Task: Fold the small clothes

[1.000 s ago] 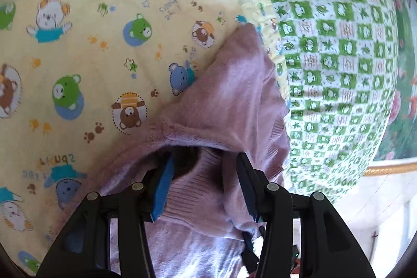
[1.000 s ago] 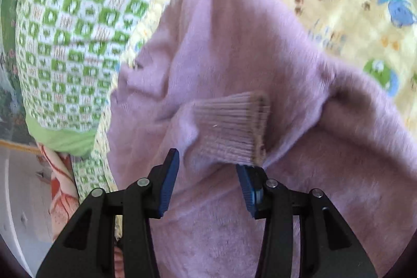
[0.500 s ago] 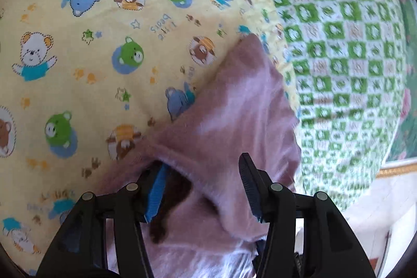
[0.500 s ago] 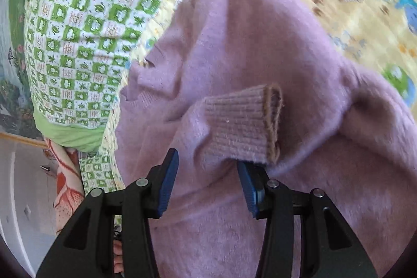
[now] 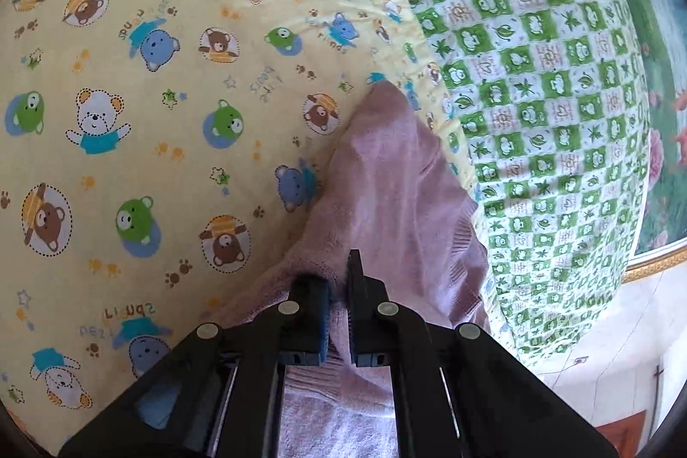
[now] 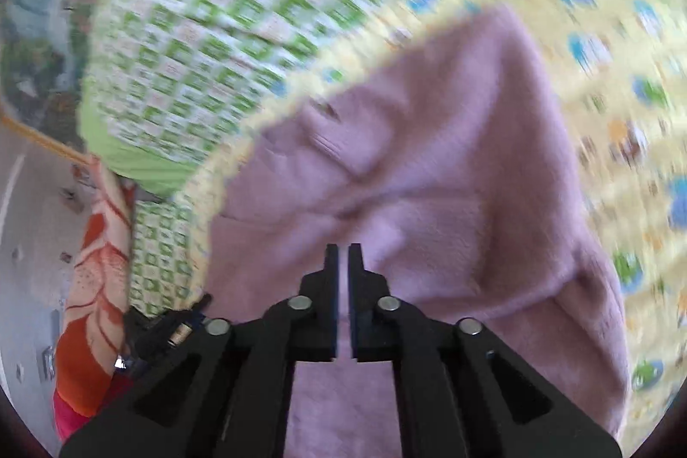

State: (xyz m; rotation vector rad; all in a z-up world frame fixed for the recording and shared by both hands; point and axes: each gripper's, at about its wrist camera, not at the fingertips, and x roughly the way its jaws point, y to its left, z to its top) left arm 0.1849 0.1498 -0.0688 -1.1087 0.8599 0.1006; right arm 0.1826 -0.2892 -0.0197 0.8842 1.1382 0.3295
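Fingers of the left gripper [image 5: 339,277] pinch the lilac sweater [image 5: 386,174] on the yellow bear-print sheet [image 5: 150,114]; the right gripper [image 6: 342,260] points along the sweater [image 6: 429,179], fingers pressed together.

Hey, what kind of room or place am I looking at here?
Probably a bedroom at home, on a bed. A yellow quilt with cartoon bears lies over a green checked bedcover, and a pale tiled floor shows past the edge. A purple sweater lies on the quilt.
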